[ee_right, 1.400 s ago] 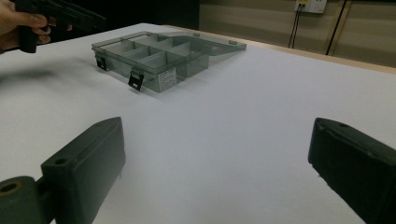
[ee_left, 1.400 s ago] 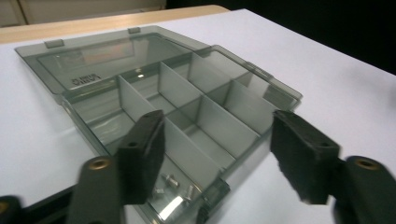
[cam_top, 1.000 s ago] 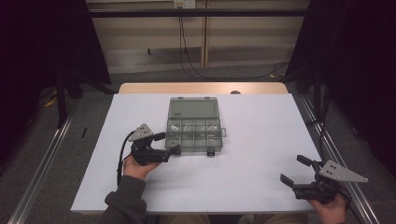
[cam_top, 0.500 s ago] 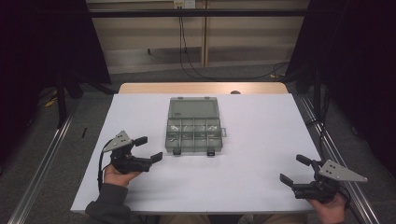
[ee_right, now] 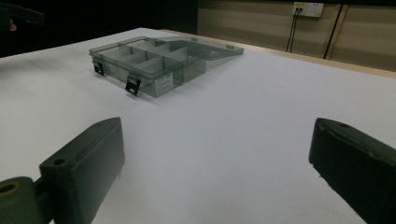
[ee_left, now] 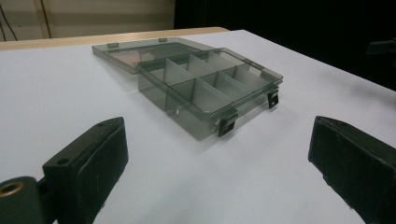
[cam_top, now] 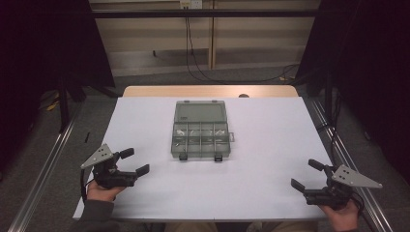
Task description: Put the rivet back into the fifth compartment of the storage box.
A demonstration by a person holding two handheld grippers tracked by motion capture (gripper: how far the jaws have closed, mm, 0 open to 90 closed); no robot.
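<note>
A smoky clear compartment box [cam_top: 200,140] lies at the middle of the white table [cam_top: 270,145], its lid [cam_top: 200,112] folded flat behind it and two black latches on its near side. My left gripper [cam_top: 136,161] sits near the front left corner, apart from the box. Its jaws have just been opening and stand wide with nothing between them. In the left gripper view the box [ee_left: 210,88] lies ahead of the left gripper [ee_left: 217,154]. My right gripper [cam_top: 304,174] rests open and empty at the front right. The box [ee_right: 144,58] shows far off in the right gripper view.
A wooden strip [cam_top: 208,91] runs along the table's far edge. Metal rails [cam_top: 43,179] flank the table on the floor, and cables [cam_top: 191,53] hang at the back wall. Dark curtains close both sides.
My left gripper has drawn away from the box's front left corner, going left and toward the near edge. The right gripper and the box have stayed put.
</note>
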